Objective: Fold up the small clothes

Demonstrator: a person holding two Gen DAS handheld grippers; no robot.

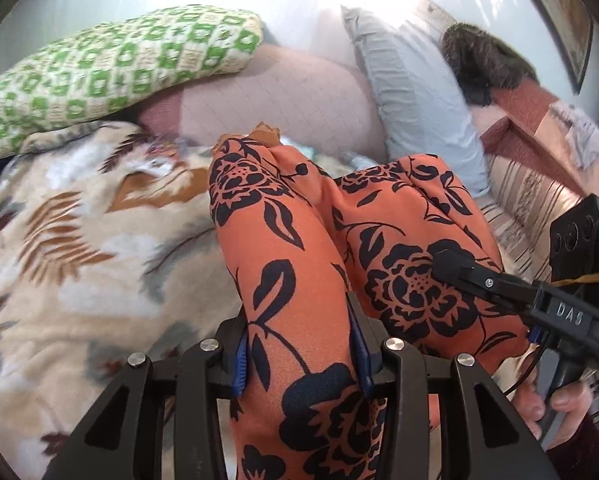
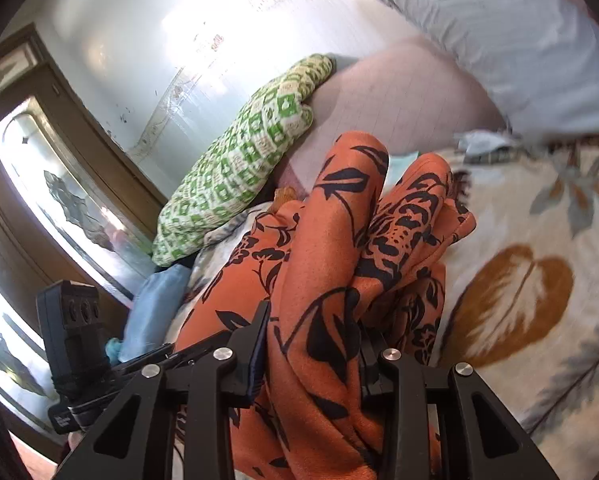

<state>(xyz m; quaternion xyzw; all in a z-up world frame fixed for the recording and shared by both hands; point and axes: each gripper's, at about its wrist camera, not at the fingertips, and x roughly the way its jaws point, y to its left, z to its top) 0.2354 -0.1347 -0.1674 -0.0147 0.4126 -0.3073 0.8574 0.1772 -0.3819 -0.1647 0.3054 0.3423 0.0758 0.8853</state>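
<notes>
A: Left wrist view, item one?
B: Orange garment, thin woven cloth with a black flower print, bunched into two soft lengthwise rolls. It runs from 6 o'clock up to centre. The left gripper has closed on one roll: the blue ribbed pads press it from both sides, the jaws partly shut around the gathered cloth.

A: Item two?
B: Right gripper, at 3 o'clock, black hard plastic. Its one visible finger lies on the garment's other roll. A hand holds its grip at 4 o'clock.

A: Surroundings?
B: Fleecy cream blanket with brown leaf print at 9 o'clock; green-and-white patterned pillow at 10 o'clock; quilted pink cushion at 12 o'clock; pale grey-blue pillow at 1 o'clock.

A: Right wrist view, item one?
B: The same garment, heavily creased, rising from 6 o'clock to centre. The right gripper clamps a thick fold, jaws narrowed onto the cloth, fabric spilling past both fingers.

A: Item two?
B: Left gripper, at 8 o'clock, reaching in beside the cloth; its jaws are hidden here.

A: Remainder?
B: Blanket at 3 o'clock, green pillow at 10 o'clock.
</notes>
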